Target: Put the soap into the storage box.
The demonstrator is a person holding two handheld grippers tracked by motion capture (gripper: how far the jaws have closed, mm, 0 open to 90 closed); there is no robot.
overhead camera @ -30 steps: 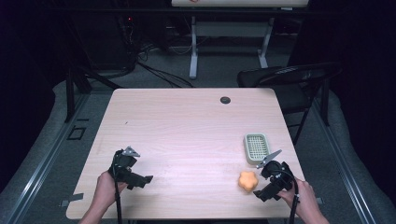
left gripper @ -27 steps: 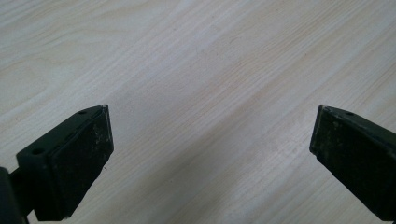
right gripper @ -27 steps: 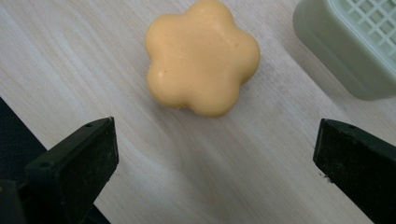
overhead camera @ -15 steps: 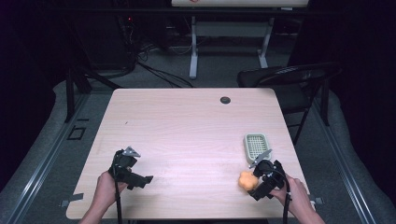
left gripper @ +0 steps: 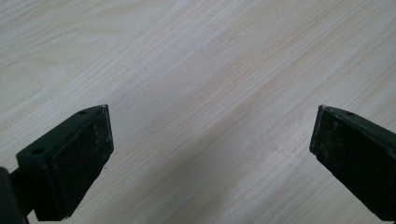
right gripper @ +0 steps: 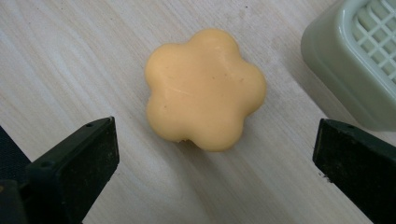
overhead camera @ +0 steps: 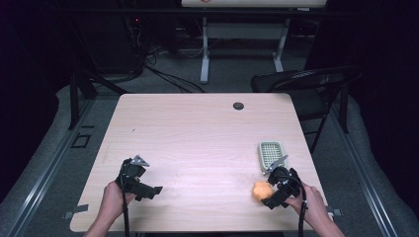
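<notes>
An orange flower-shaped soap [right gripper: 205,88] lies flat on the pale wood table [overhead camera: 197,138], near its front right corner, where the high view shows the soap [overhead camera: 261,189] too. My right gripper [overhead camera: 274,191] hovers just right of it, open, with its jaws spread wide on either side of the soap and not touching it. A pale green slatted soap dish [overhead camera: 271,153] sits just behind the soap; its corner [right gripper: 355,60] shows at the upper right in the right gripper view. My left gripper [overhead camera: 148,190] rests open over bare wood at the front left, nothing between its jaws.
A small dark round grommet [overhead camera: 238,105] sits near the table's far edge. A black chair [overhead camera: 306,84] stands beyond the far right corner. Cables and a white stand [overhead camera: 205,54] lie on the floor behind the table.
My right gripper has moved left and slightly forward toward the orange soap, bringing its jaws around it. The left gripper has stayed where it was.
</notes>
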